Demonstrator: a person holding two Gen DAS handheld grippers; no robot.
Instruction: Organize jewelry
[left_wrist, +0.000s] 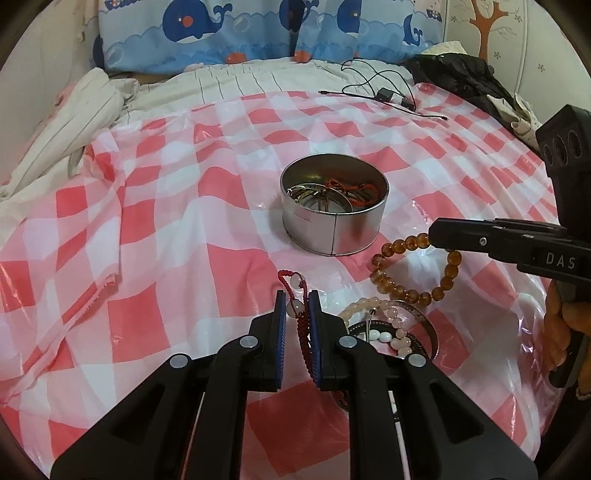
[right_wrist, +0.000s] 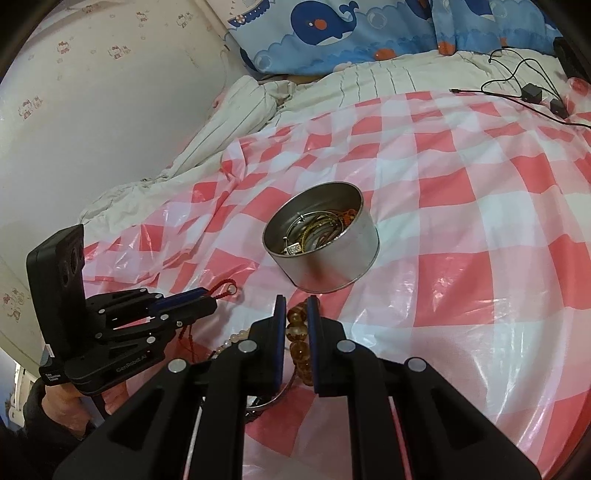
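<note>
Amber bead bracelet (right_wrist: 297, 341) is clamped in the right hand-held gripper (right_wrist: 296, 308); red cord bracelet (left_wrist: 300, 314) in the left hand-held gripper (left_wrist: 296, 301).

A red cord bracelet (left_wrist: 300, 314) with clear beads runs lengthwise between the left jaws, its loop poking past their tips. An amber bead bracelet (left_wrist: 413, 273) is pinched in the right jaws, its ring hanging below them. A round metal tin (left_wrist: 332, 229) holding bangles and red cord stands ahead of both jaws.
</note>
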